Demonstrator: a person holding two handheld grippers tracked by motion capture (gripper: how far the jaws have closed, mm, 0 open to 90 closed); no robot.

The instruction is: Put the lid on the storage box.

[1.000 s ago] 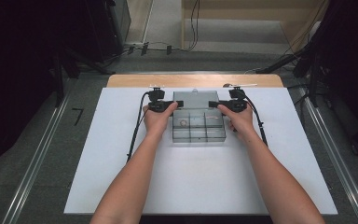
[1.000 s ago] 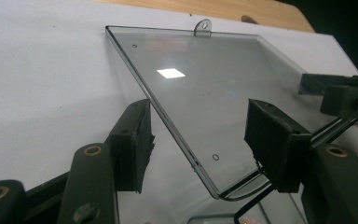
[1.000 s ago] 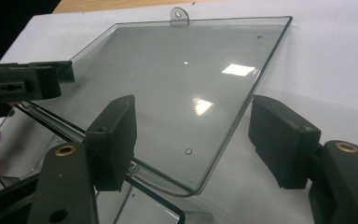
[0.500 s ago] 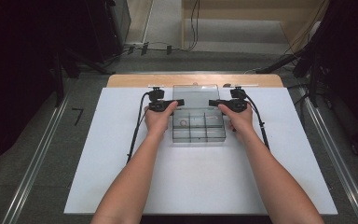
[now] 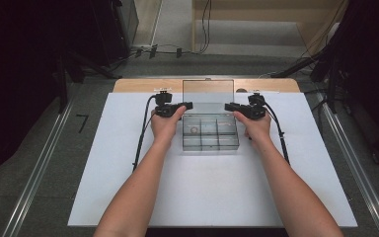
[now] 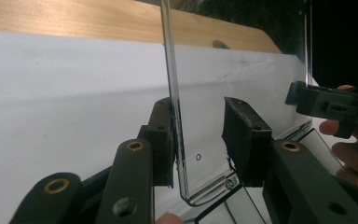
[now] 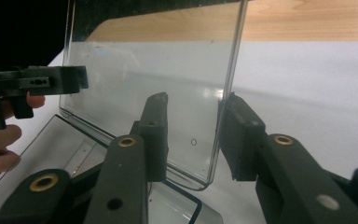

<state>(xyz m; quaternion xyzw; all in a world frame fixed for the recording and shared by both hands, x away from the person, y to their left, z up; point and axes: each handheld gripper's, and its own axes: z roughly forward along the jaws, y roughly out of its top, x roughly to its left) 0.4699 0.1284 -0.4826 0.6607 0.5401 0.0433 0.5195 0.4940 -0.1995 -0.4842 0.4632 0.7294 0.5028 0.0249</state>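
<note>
While both pairs of jaws are closing in, the clear lid [image 5: 208,92] is standing upright behind its compartment box [image 5: 210,132], mid-desk [image 5: 128,187]. Left gripper [image 6: 199,140]: narrowing astride the lid's left edge, one pad touching, the other apart. Right gripper [image 7: 193,140]: narrowing likewise astride the right edge, not yet clamped. Judgement: the two-sided hold on the lid is being set, probably to swing it.
</note>
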